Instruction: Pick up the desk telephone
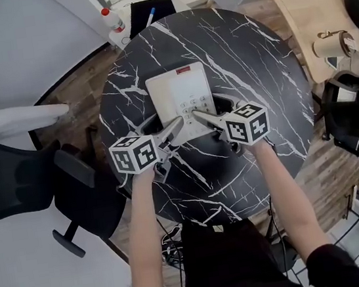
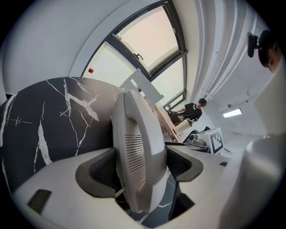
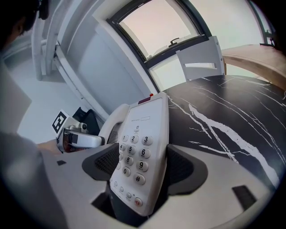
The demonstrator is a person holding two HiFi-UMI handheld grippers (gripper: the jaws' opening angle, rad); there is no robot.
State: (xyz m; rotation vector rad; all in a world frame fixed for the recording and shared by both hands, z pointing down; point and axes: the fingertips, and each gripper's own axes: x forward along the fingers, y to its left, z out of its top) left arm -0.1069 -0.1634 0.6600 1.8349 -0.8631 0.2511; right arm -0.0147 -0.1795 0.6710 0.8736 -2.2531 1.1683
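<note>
The left gripper [image 1: 166, 118] is clamped across the handset [image 2: 138, 147] side of the white phone [image 1: 178, 90], with both pads against it. The phone lies near the middle of the round black table [image 1: 239, 51]. Just to the right, the right gripper [image 1: 211, 106] is clamped across the keypad [image 3: 134, 156] side, its pads touching both edges.

Two-handed grip at centre frame.
Clamping desk telephone [image 1: 179, 93] with left gripper [image 2: 140, 165] and right gripper [image 3: 143, 165], bare forearms [image 1: 142, 231] stretched up from bottom edge.
</note>
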